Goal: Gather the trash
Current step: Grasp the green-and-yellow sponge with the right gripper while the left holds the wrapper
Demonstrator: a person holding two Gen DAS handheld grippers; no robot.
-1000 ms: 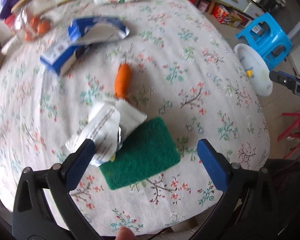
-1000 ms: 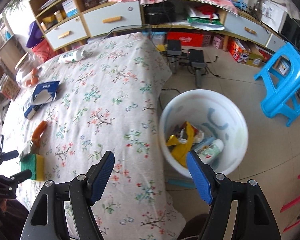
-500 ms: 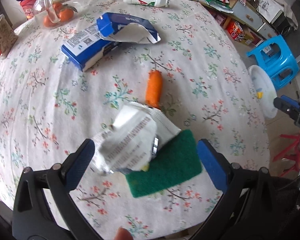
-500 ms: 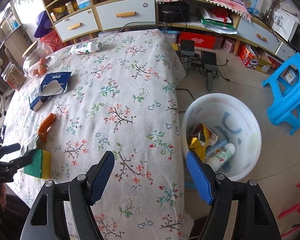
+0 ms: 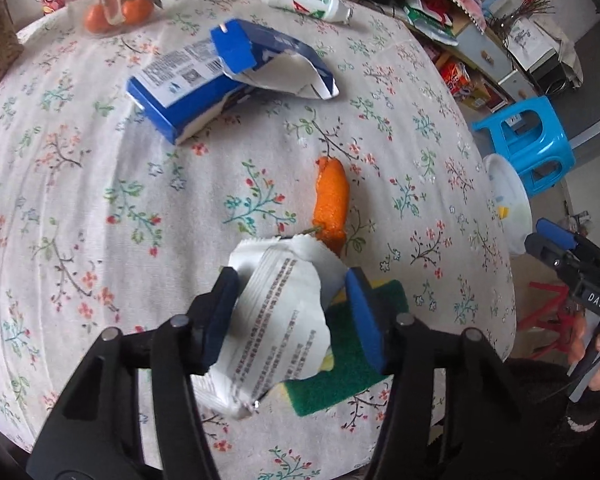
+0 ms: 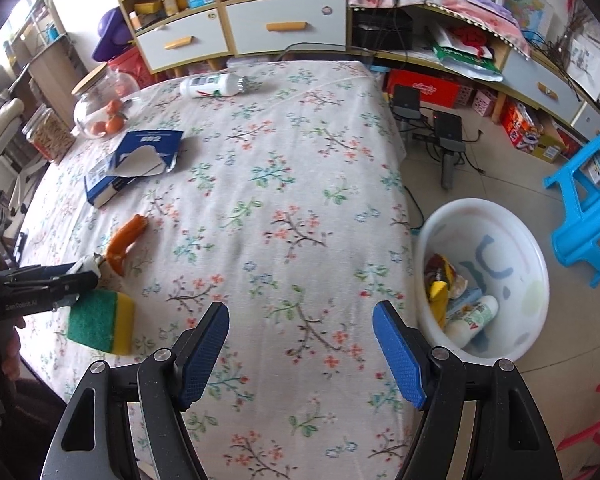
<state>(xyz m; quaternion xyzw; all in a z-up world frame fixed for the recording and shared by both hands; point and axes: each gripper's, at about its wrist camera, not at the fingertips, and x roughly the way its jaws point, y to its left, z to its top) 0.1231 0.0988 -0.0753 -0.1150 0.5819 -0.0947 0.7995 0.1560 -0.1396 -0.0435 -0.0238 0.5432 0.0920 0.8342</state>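
The left gripper has just been closing, and now its blue pads squeeze the white wrapper, which sits in the lower middle of the left view. In the right view, the white bin now sits farther right.

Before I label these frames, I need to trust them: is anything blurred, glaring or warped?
Left wrist view: fisheye bends the floral-cloth table; printed text on the crumpled white wrapper is soft. Right wrist view: window glare washes out the top left corner, and the white plastic basin looks stretched towards the edge.
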